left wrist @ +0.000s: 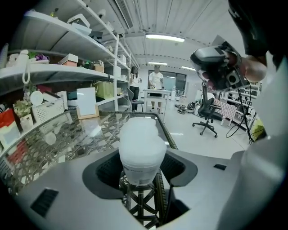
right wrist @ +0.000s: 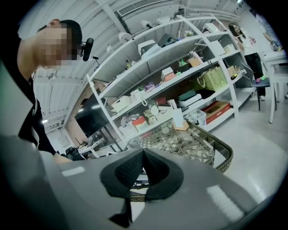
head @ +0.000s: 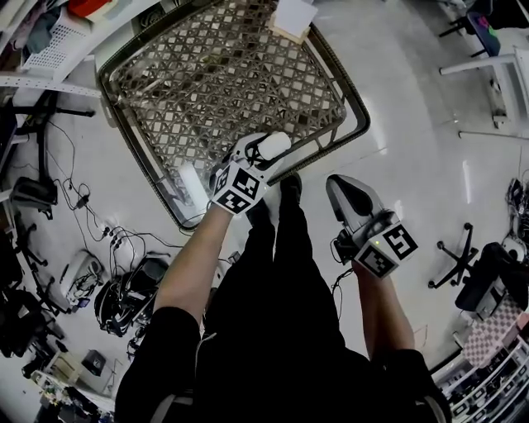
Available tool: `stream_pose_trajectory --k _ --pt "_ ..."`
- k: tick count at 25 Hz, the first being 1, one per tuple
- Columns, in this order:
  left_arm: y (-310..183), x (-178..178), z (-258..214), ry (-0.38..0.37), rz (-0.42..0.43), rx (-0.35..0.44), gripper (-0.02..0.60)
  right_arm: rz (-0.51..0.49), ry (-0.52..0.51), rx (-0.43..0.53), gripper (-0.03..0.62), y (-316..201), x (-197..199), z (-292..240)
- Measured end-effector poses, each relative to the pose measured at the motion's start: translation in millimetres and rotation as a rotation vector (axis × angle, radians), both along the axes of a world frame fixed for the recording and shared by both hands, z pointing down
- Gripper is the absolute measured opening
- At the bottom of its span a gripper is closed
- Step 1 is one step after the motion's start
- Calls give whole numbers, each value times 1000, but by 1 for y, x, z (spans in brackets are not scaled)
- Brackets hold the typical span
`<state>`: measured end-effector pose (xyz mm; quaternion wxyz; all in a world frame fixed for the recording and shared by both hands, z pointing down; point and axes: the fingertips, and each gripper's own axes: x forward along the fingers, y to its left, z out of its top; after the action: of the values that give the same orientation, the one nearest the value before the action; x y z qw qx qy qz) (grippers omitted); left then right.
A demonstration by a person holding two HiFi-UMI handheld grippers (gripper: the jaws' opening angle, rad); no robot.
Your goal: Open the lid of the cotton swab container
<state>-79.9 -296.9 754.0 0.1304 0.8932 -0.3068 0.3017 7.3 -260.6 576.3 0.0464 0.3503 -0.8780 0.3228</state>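
A white, translucent cotton swab container (head: pixel 276 144) stands upright at the near edge of the glass-topped wicker table (head: pixel 207 74). My left gripper (head: pixel 264 157) reaches over that edge with its jaws on either side of it. In the left gripper view the container (left wrist: pixel 141 143) fills the gap between the dark pads (left wrist: pixel 104 173), lid on, and my left gripper (left wrist: pixel 141 179) stands at its widest. My right gripper (head: pixel 342 192) hovers over the floor to the right of the table, shut and empty. In its own view my right gripper (right wrist: pixel 143 168) has its pads together, facing the table (right wrist: pixel 180 143).
A white box on a wooden base (head: pixel 293 16) sits at the table's far edge. Shelving (right wrist: pixel 180 76) full of goods lines the table's left side. Cables and gear (head: pixel 116 281) lie on the floor at left, an office chair (head: pixel 459 248) at right. People (left wrist: pixel 156 81) stand far off.
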Motion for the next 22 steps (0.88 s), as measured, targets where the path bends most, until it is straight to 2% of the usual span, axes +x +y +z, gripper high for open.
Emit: stream_pose_trajectory --k 4,6,12,16,22 --pt "-3 1 13 -42 4 -18 245 7 3 -2 11 4 4 -4" --pt "-4 -1 16 -56 -1 -23 216 10 8 -1 11 6 6 -7" --pt "4 1 11 -47 19 -71 209 -9 34 14 11 11 6 -30" --pt "6 0 -16 -35 33 -62 209 -31 42 45 11 11 5 -52" --pt "15 -3 -82 4 78 -26 209 -49 42 76 11 23 -2 -77"
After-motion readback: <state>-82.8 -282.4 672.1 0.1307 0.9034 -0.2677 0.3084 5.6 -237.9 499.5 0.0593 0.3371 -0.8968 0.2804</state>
